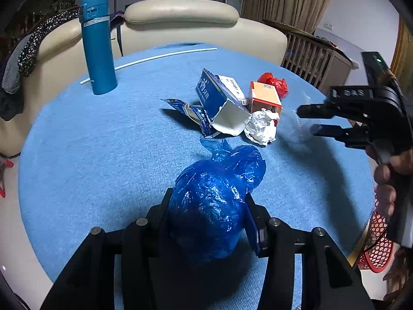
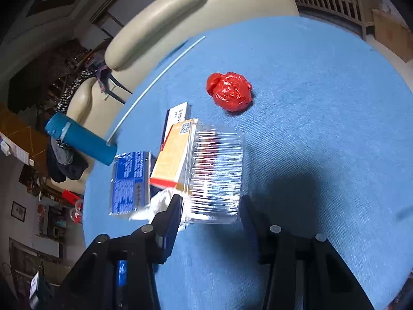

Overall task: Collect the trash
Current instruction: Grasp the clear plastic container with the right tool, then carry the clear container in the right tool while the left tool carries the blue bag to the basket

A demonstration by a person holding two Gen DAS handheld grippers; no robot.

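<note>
My left gripper [image 1: 209,201] is shut on a crumpled blue plastic bag [image 1: 214,196] just above the blue tablecloth [image 1: 103,142]. My right gripper [image 2: 210,201] has its jaws on both sides of a clear ribbed plastic box [image 2: 215,173], which fills the gap between them; it also shows in the left wrist view [image 1: 306,120]. On the table lie a torn blue carton [image 1: 219,100], an orange box [image 1: 263,95], a white paper wad [image 1: 262,126] and a red plastic ball [image 2: 229,90].
A blue flask [image 1: 96,46] stands at the table's far left, with a thin white tube [image 1: 155,58] behind it. A cream sofa [image 1: 180,23] lies beyond the table. A red mesh basket [image 1: 378,245] sits off the table's right edge.
</note>
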